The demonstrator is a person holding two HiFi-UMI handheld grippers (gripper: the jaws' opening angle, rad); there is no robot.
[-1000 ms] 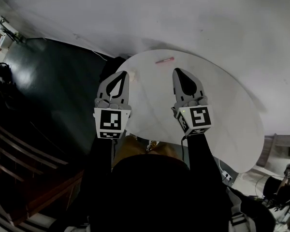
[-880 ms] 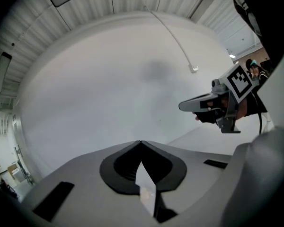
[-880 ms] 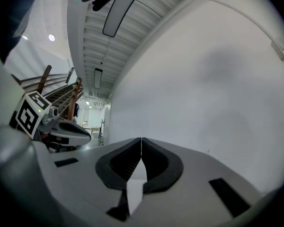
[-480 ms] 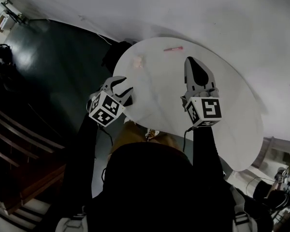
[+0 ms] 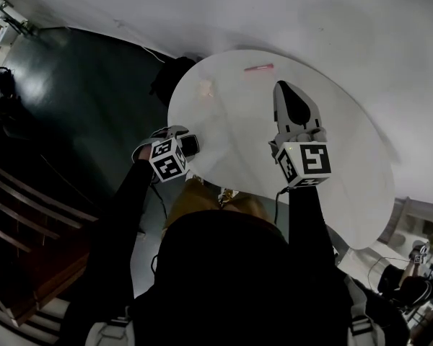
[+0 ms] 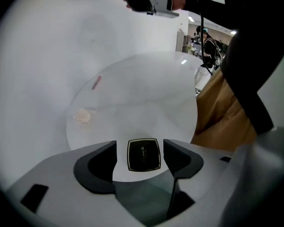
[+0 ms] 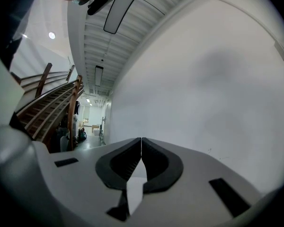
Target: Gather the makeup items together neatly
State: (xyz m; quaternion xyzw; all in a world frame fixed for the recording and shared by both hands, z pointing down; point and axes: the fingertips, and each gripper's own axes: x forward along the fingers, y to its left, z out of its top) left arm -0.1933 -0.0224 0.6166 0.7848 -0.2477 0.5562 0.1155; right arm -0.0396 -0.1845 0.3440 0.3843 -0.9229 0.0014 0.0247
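A black square compact [image 6: 143,154] with a gold rim lies at the near edge of the round white table [image 5: 332,157]. My left gripper [image 6: 139,145] points steeply down over it. Its jaws have just been opening and now stand open on either side of the compact, with a gap on each side. In the head view the left gripper [image 5: 175,146] is at the table's near left edge. A pink stick [image 5: 259,68] lies at the far side, and a pale puff [image 5: 205,87] at the far left. My right gripper [image 5: 292,103] hovers level over the table, shut and empty.
Dark floor [image 5: 94,85] drops off left of the table, with a wooden staircase [image 5: 29,215] beyond it. The person's tan trousers [image 6: 222,112] are close to the table's near edge. A white wall [image 5: 274,13] stands behind the table. Cables and gear [image 5: 411,280] lie at the lower right.
The left gripper dropped from level above the table to the near left edge, tipped downward, and its jaws went from shut to open. The right gripper kept still.
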